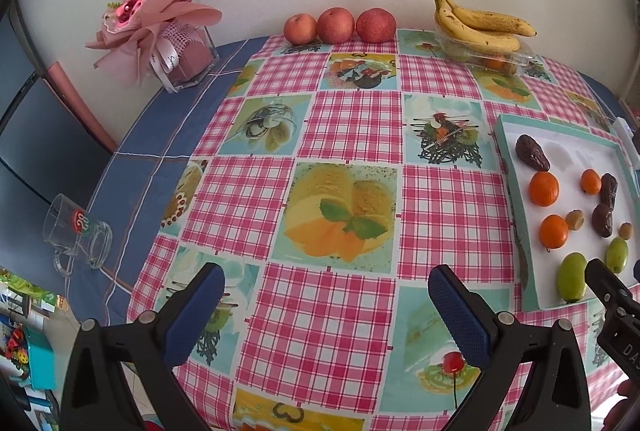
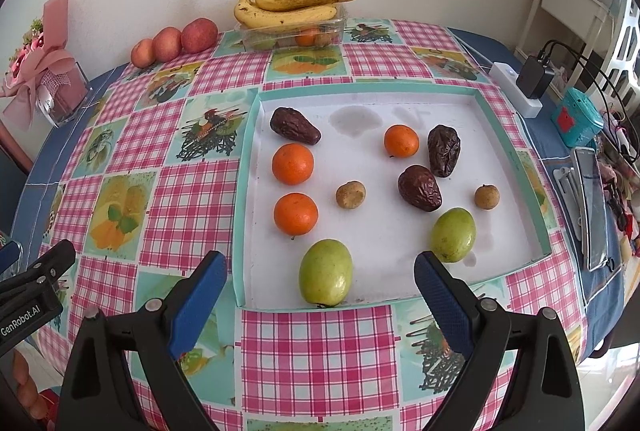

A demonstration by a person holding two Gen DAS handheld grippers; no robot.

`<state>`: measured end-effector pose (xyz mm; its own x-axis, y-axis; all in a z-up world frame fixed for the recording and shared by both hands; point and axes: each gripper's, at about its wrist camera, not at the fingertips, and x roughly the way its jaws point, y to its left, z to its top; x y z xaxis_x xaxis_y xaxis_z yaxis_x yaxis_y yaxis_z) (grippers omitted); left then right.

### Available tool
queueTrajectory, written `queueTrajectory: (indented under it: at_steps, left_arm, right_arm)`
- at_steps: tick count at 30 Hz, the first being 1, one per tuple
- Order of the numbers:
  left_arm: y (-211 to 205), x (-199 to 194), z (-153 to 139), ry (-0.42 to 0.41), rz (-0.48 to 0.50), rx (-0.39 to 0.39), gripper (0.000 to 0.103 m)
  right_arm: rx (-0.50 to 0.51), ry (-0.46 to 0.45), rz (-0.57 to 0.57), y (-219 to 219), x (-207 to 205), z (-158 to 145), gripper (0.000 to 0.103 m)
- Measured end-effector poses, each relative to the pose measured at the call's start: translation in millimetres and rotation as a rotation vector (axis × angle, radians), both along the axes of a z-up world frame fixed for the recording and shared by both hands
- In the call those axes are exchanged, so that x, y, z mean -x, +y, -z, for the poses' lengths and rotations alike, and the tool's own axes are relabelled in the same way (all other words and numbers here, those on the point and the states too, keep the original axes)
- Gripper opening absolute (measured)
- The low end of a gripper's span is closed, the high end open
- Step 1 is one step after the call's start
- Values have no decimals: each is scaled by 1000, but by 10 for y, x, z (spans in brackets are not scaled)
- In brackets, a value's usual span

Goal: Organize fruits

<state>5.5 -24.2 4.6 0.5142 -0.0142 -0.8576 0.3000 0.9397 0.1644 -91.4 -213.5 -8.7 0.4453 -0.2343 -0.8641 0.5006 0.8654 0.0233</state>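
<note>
A white tray with a teal rim [image 2: 249,191] holds three oranges [image 2: 293,163], three dark dates [image 2: 420,187], two small brown longans [image 2: 350,194] and two green fruits [image 2: 326,271]. My right gripper [image 2: 320,263] is open, and its fingers straddle the near green fruit at the tray's front edge without touching it. My left gripper [image 1: 326,279] stands open over the checked cloth, left of the tray [image 1: 516,215]. Bananas [image 2: 288,7] lie on a clear container [image 2: 256,39] at the back. Three apples [image 1: 336,25] line the wall.
A pink bouquet in a clear box [image 1: 160,19] stands at the back left. A glass mug [image 1: 78,235] lies on its side near the left table edge. Right of the tray are a power strip with a charger [image 2: 528,83], a teal box [image 2: 576,115] and a phone [image 2: 592,203].
</note>
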Motion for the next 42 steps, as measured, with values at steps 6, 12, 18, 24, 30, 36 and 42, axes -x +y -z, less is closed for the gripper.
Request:
queueTrajectory:
  at_steps: [6,12,18,24,30,36,42]
  left_arm:
    - [13,-5,10,5,-1,-3,103]
    - [23,-17,21,8,1,-5,103]
    - [23,-14,29,10,0,-7,103]
    - [25,-15,36,11,2,-10,103]
    - [26,-21,51,12,6,-12,103]
    - [29,-19,57,13,7,-12,103]
    - [29,-20,55,13,8,-12,103]
  right_arm:
    - [0,5,-3,3,-2,8,95]
    - [0,14,-10,16,-19,22,95]
    - [1,17,-9,25,-23,23,95]
    - [1,22,-12,32,-27,30,95]
    - [3,29,-17,36,-41,42,95]
    - [3,29,-17,37,-42,43,95]
    - [3,29,-18,37,-41,45,95]
